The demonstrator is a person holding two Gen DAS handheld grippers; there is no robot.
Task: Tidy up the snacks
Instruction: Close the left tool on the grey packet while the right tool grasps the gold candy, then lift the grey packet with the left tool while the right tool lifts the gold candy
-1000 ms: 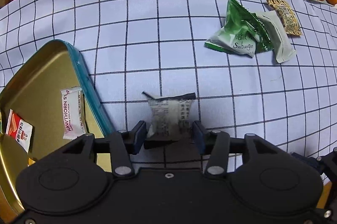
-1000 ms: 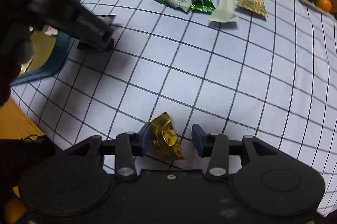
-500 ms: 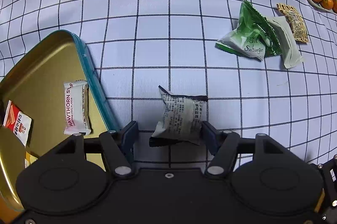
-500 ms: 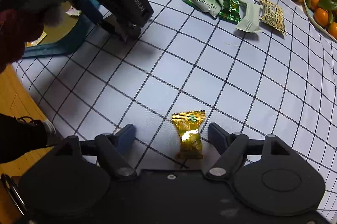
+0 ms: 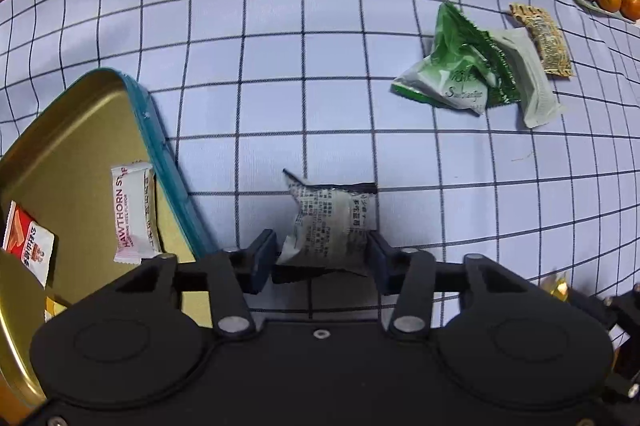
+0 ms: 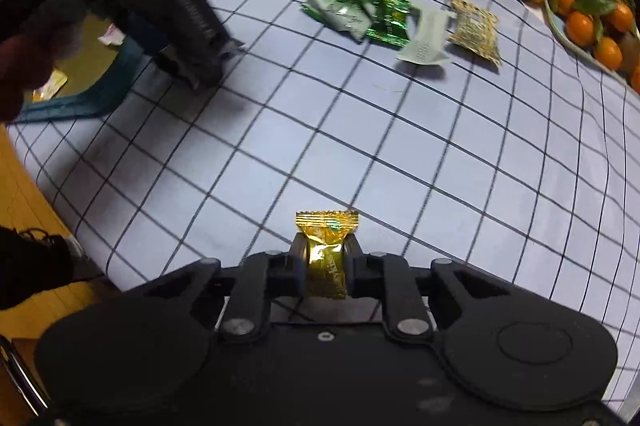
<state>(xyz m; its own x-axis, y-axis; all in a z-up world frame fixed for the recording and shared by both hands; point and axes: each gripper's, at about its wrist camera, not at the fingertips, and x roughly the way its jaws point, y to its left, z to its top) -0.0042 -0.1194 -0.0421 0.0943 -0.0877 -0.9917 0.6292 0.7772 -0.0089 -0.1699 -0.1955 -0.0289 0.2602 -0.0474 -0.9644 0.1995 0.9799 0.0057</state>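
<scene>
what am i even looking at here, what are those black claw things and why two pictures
Those black claws are hand-held two-finger grippers, one in each of a person's hands, each with a fisheye camera looking along its fingers, hence two pictures. The left gripper has its fingers around a grey printed snack packet on the checked tablecloth, beside an open gold tin that already holds a few snacks. The right gripper is shut on a gold-wrapped candy. Further off lie green packets, a white packet and a tan one, plus oranges.
</scene>
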